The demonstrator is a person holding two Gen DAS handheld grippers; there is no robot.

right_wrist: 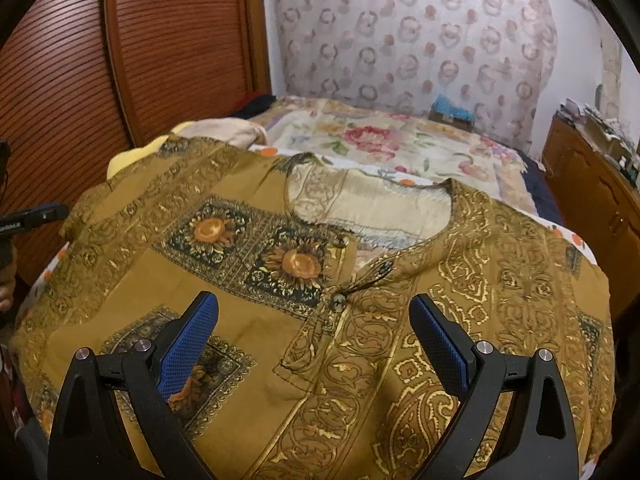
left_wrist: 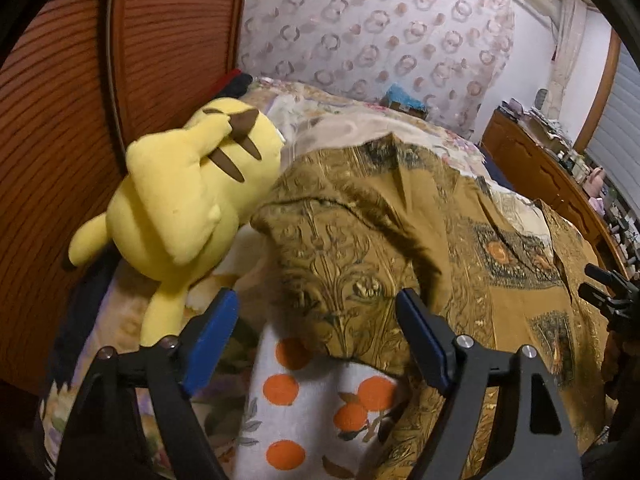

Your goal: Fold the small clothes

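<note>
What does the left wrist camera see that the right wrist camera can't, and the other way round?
Only the left wrist view shows the whole yellow plush toy and the bunched sleeve of the shirt between the open left gripper. Only the right wrist view shows the shirt's neckline, its button and the open right gripper above it. Both show the mustard patterned shirt, the orange-print sheet, the wooden louvred door and the patterned curtain.

You are looking at almost no readable writing here. In the right wrist view, the black bar of the other gripper (right_wrist: 34, 217) poking in at the left edge is carrying a small strip of white lettering, but it is showing too blurred and cut off for you to read.
</note>
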